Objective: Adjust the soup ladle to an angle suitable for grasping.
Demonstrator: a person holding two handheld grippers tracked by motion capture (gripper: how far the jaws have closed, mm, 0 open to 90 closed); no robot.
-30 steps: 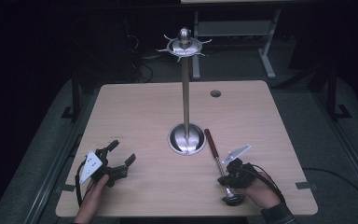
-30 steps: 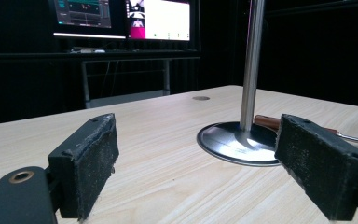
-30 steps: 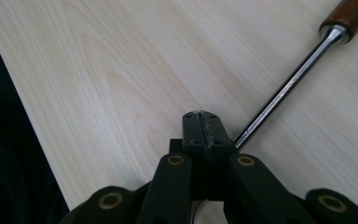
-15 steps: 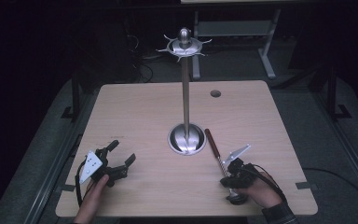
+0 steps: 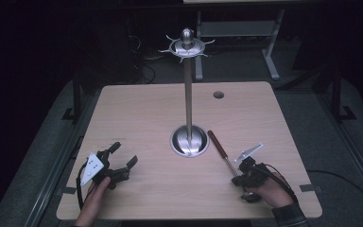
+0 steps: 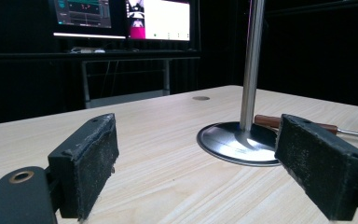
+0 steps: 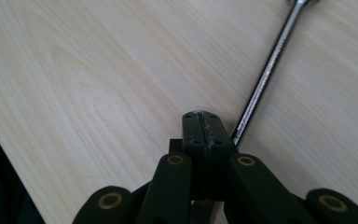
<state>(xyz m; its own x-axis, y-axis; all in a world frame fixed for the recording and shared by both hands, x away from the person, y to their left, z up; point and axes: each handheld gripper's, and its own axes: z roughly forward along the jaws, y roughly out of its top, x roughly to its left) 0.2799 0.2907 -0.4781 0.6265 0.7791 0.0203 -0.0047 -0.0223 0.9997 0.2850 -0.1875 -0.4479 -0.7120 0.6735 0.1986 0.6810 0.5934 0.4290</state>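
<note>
Resting on table (image 5: 146, 109): one stand (image 5: 189, 141), one ladle (image 5: 223, 152), two tongs.

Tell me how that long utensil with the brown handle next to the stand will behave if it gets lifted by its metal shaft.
The utensil looks stiff: a straight steel shaft with a wooden handle. The polished round shaft is probably slippery and could twist or slide between the pads. The right gripper sits near the shaft's lower end, so the far handle would likely droop.
</note>
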